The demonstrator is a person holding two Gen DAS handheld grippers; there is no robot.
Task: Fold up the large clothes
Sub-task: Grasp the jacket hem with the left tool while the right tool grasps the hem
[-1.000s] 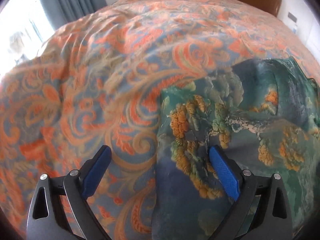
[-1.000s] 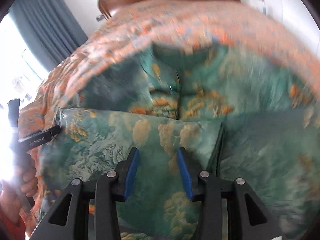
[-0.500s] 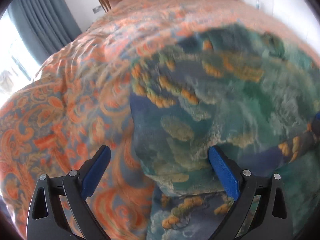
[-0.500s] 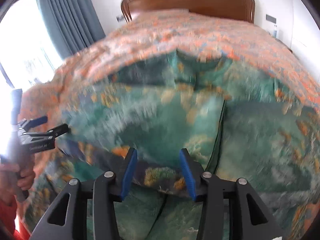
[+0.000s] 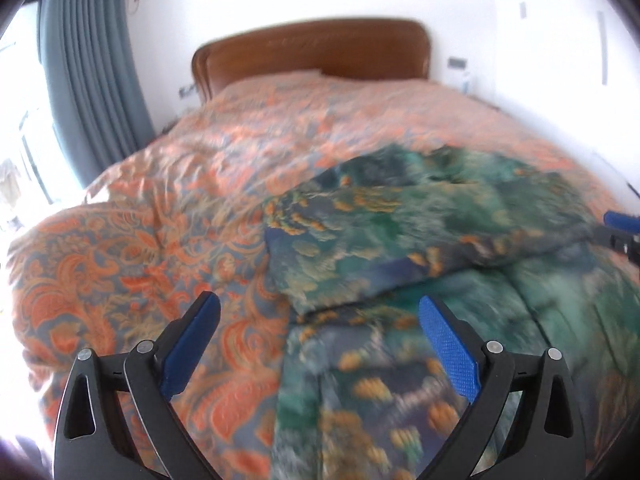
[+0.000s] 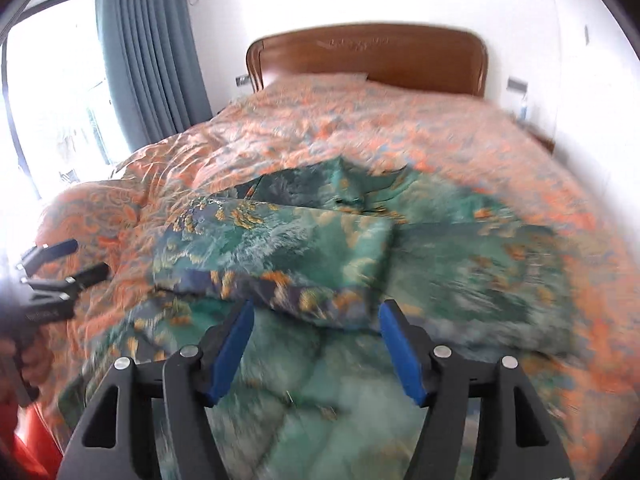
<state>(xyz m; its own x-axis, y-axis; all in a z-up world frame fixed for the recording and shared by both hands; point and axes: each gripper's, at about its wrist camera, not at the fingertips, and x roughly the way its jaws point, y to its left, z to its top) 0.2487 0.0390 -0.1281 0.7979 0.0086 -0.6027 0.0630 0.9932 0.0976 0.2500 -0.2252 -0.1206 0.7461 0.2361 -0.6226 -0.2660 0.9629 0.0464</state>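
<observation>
Nearest the left wrist camera, left tool (image 5: 319, 320): blue-padded fingers spread wide apart, nothing between them, poised above the near edge of the garment and the quilt.
Right tool (image 6: 316, 318): blue fingers parted, gripping nothing, hovering above the garment's near half, fingertips just short of the folded flap's edge.
Garment (image 6: 400, 264): large green-and-blue piece with orange-gold print, lying spread on the bed, right of centre; blurred by motion at its near part.
Folded flap (image 5: 400, 236): one portion of the garment doubled over onto the rest, its edge running across just beyond both tools.
Quilt (image 5: 152, 248): orange and blue paisley, rumpled, covering the whole bed beneath the garment.
Left tool, seen from the right wrist camera: at the left margin, over the quilt, clear of the garment, held in a hand (image 6: 28, 364).
Headboard (image 6: 368, 58): brown wood, at the far end of the bed.
Curtain (image 6: 152, 52): grey-blue, far left, beside a bright window.
</observation>
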